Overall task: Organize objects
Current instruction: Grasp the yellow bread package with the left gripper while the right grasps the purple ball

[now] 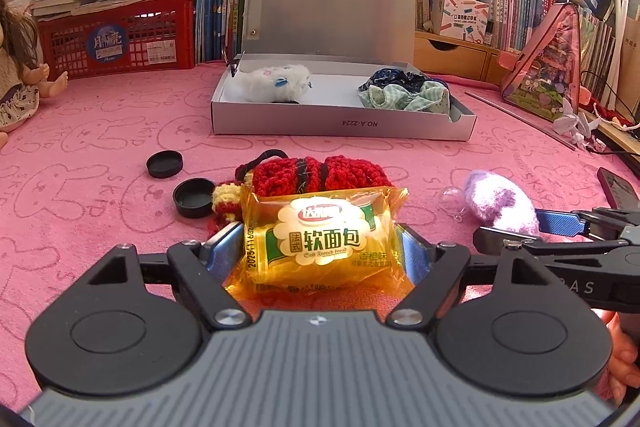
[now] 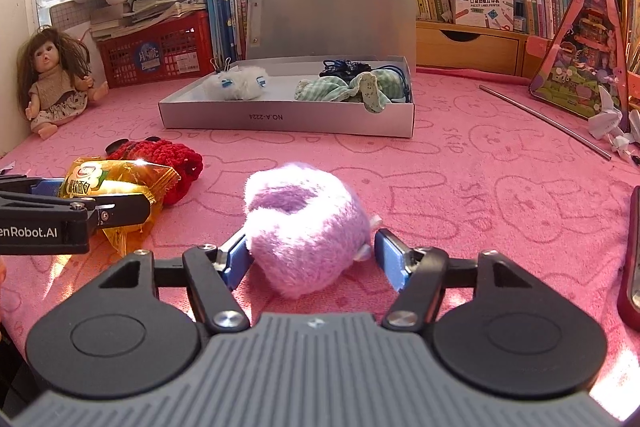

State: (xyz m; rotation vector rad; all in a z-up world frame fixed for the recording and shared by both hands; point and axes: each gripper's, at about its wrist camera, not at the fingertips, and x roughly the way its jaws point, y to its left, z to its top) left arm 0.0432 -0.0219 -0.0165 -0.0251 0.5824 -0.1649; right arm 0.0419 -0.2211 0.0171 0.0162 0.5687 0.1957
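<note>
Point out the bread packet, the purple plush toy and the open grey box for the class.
bread packet (image 1: 322,239): left wrist view, on its printed label.
purple plush toy (image 2: 302,227): right wrist view, on its fluffy body.
grey box (image 2: 286,119): right wrist view, on its front wall.

The right gripper (image 2: 310,255) brackets a purple plush (image 2: 304,227) on the pink cloth (image 2: 500,195), its left pad touching the fur. At left, the left gripper (image 2: 96,199) pinches a bread packet (image 2: 116,183).
</note>
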